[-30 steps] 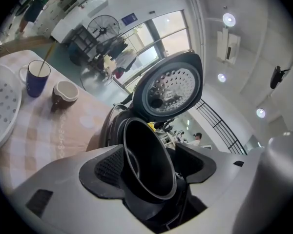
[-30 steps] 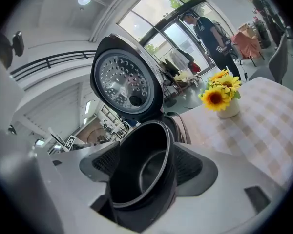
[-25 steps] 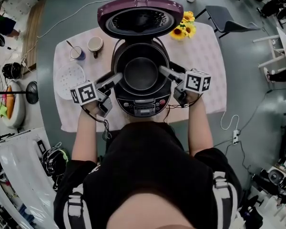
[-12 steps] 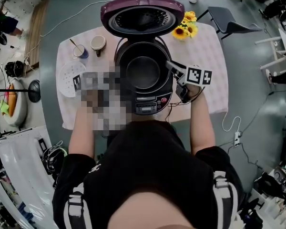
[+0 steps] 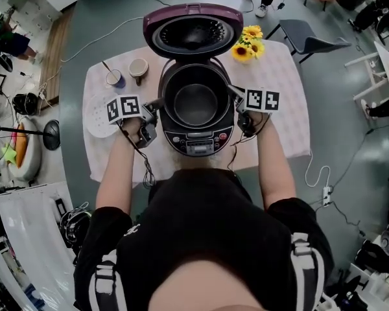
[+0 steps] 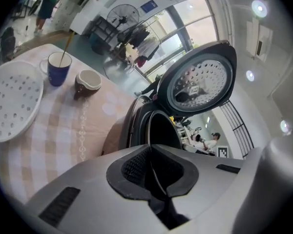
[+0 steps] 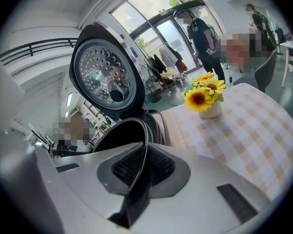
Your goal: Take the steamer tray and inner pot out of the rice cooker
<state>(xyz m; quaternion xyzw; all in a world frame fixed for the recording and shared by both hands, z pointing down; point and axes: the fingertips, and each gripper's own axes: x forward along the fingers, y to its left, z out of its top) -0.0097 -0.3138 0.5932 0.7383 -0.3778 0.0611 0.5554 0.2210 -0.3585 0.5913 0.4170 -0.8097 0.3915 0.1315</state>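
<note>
Rice cooker sits at the centre of the checked table in front of you, its purple lid swung up at 12 o'clock. Inside it stands the inner pot, dark and, as far as the head view shows, empty. Your left gripper pinches the pot's thin rim at 9 o'clock and your right gripper pinches it at 3 o'clock. Both pairs of jaws have just been closing, and each gripper view shows the rim edge caught between the ribbed pads.

White and perforated, the steamer tray lies flat on the table at 9 o'clock from the cooker, just beyond your left gripper, with nothing on it. So the tray step looks done, and lifting the pot is the step in hand. The next move likely calls for raising both hands together, level and straight up, until the pot's base clears the cooker's mouth. You would then carry it to a bare part of the table. An uneven lift could let the thin rim slip from the pads.

At 10 o'clock a blue cup holds a thin stick or spoon handle. Beside it stands a brown cup whose contents cannot be made out. At 1 o'clock a small vase holds sunflowers.
</note>
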